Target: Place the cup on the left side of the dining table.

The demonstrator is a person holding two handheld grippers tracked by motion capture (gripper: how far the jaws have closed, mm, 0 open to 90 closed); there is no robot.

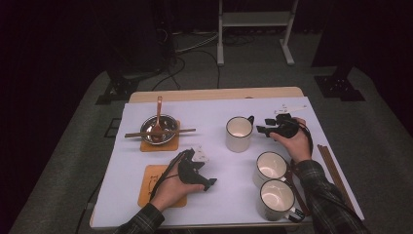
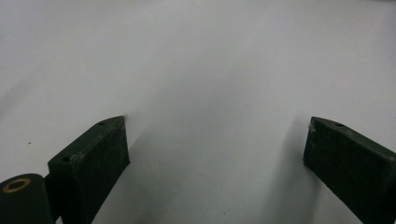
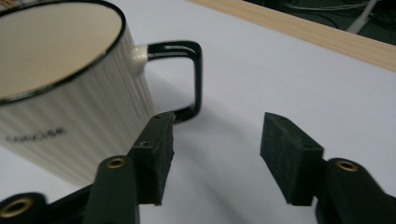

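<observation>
The white mug [image 1: 239, 133] is seen standing upright on the table sheet [image 1: 214, 109], its black handle just beside the right gripper [image 1: 262, 129], whose jaws are spread with nothing between them, while the left gripper [image 1: 210, 184], nearer the person than the mug, is likewise held wide apart.

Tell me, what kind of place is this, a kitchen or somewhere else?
Probably a recording room or lab set up like a dining spot, not a kitchen. A white-covered wooden table stands on grey carpet amid dark curtains, with black cables and a white metal stand behind. A white ribbed mug with black handle sits laid out on it.
</observation>
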